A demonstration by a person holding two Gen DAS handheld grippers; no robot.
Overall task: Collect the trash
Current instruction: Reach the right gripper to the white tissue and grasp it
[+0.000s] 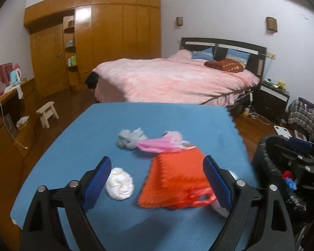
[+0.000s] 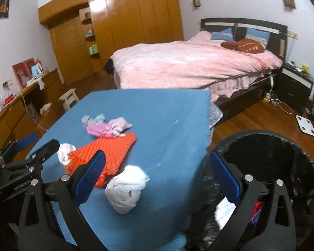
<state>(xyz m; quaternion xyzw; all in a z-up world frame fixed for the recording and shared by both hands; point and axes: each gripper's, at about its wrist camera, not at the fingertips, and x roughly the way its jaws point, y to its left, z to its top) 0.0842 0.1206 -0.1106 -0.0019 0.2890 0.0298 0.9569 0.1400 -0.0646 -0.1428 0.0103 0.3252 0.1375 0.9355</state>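
On the blue table top (image 1: 77, 146) lie a white paper wad (image 1: 119, 186), an orange-red mesh bag (image 1: 175, 179), a pink scrap (image 1: 159, 144) and a grey crumpled scrap (image 1: 129, 139). My left gripper (image 1: 157, 162) hovers open over the wad and the mesh bag, holding nothing. My right gripper (image 2: 157, 154) is open too, straddling the table's right edge. A second white wad (image 2: 125, 190) lies just inside its left finger. The black trash bag (image 2: 261, 156) gapes below its right finger, with white paper (image 2: 224, 209) and something red inside.
A bed with a pink cover (image 1: 173, 79) stands beyond the table. A small stool (image 1: 48, 113) and a wooden sideboard (image 1: 4, 113) are on the left. On the wooden floor at the right lie a white scale (image 2: 306, 125), cables and a checked bag (image 1: 303, 117).
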